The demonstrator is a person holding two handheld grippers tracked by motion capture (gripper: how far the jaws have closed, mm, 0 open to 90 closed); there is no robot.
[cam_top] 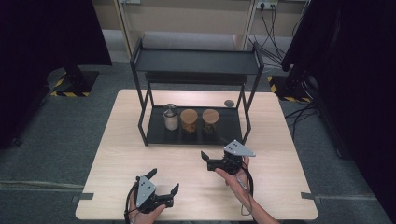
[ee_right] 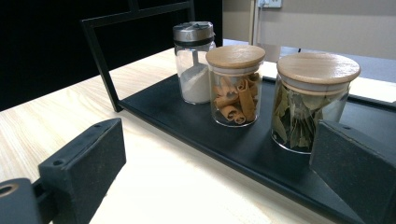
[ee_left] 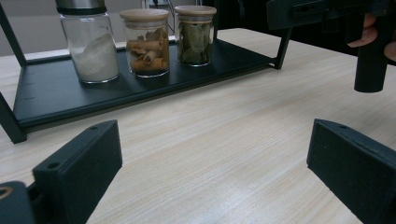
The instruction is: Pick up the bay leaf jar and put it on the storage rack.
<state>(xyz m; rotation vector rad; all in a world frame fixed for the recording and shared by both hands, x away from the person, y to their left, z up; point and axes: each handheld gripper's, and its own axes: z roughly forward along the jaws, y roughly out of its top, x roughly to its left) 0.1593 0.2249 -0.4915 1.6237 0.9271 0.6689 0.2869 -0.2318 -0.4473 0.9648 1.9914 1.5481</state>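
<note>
On the black metal rack's lower shelf stand three jars in a row: a clear glass shaker with a metal lid and white powder, a glass jar of rolled brown bark with a wooden lid, and a glass jar of dried green leaves with a wooden lid. The leaf jar, nearest the right gripper, looks like the one in hand: light in contents but rigid, smooth and breakable, with a lid that may lift off, so it is best taken around the glass body below the lid. The left gripper rests low near the light wooden table's front edge, jaws spread and empty. The right gripper, held above the table just before the shelf, points at the jars with jaws spread wide, touching nothing.
</note>
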